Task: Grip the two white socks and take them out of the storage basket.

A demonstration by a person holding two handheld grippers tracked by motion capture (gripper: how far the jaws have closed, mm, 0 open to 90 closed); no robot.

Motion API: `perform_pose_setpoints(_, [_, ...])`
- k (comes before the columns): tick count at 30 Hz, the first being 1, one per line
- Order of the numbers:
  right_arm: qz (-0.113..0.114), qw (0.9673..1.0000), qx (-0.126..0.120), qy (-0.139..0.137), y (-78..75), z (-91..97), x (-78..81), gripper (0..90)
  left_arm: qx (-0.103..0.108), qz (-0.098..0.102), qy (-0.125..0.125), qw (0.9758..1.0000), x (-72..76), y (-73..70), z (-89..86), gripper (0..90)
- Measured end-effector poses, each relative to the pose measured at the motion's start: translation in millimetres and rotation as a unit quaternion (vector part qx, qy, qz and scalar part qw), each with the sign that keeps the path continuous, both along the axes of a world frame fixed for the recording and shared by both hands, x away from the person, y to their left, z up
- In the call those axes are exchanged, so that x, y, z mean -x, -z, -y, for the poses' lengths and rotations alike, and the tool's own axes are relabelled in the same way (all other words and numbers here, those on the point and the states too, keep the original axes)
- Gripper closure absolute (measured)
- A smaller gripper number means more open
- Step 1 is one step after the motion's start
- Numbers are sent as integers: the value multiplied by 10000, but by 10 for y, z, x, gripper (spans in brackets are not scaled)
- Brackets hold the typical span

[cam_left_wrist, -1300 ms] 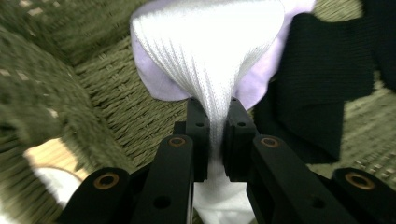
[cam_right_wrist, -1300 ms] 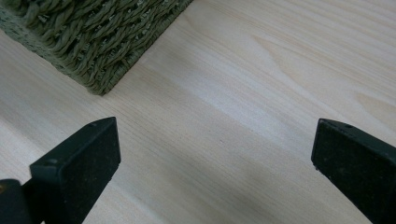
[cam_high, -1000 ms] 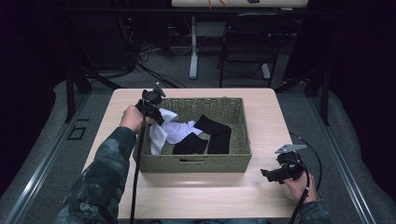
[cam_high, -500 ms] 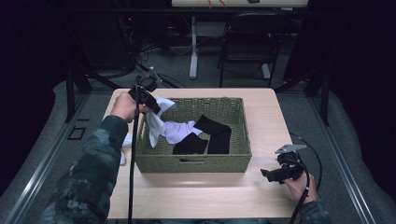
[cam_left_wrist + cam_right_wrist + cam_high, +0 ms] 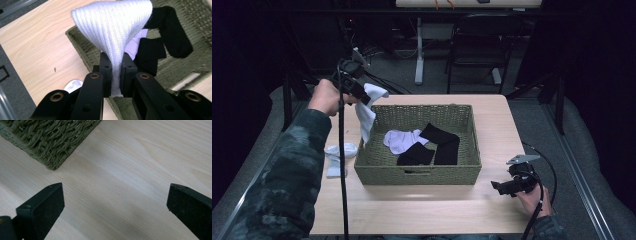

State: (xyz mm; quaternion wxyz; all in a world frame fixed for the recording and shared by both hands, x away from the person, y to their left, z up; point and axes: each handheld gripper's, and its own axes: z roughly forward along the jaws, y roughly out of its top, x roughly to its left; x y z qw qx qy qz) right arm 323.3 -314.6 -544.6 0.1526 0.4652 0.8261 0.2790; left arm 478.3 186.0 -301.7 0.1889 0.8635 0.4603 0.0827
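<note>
So the left gripper [image 5: 362, 96] is up in the air over the back-left corner of the woven basket [image 5: 417, 176], and its fingers [image 5: 106, 72] are pinching a white ribbed sock [image 5: 112, 32] tight between them. In the high view the sock hangs down from the fingers, with its lower end dangling right at the basket's left rim. In the left gripper view the knit fans out wide above the pinch point.

Inside the basket there's another pale sock [image 5: 401, 140] lying beside two black socks [image 5: 439, 145], all on the basket floor. One more white sock [image 5: 337, 156] sits rolled up on the bench [image 5: 422, 210], just left of the basket.

The right gripper [image 5: 501, 187] sits low over the bench near the basket's front-right corner, fingers [image 5: 42, 205] spread wide with nothing but bare wood between them.
</note>
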Motion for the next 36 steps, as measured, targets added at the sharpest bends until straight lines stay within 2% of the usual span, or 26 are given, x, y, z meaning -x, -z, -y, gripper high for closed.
perform_pose_setpoints(4, [-13,10000,-7,-9,-1,-5,4,7,-4,46,-157,9999,42,-75,-185,826])
perform_pose_setpoints(8, [-6,10000,6,-3,-6,-4,5,7,13,33,-313,9995,81,-90,-382,826])
perform_pose_setpoints(14, [9,10000,5,4,-11,-6,9,7,72,-84,-566,9983,127,48,-666,824])
perform_pose_setpoints(24, [20,10000,39,2,-11,-11,9,7,106,-401,-957,9945,177,501,-1016,824])
perform_pose_setpoints(32, [30,10000,23,6,-4,-13,8,7,143,-716,-1161,9905,174,986,-1112,822])
perform_pose_setpoints(36, [32,10000,-24,3,-3,-15,9,7,94,-924,-1271,9875,156,1243,-1132,818])
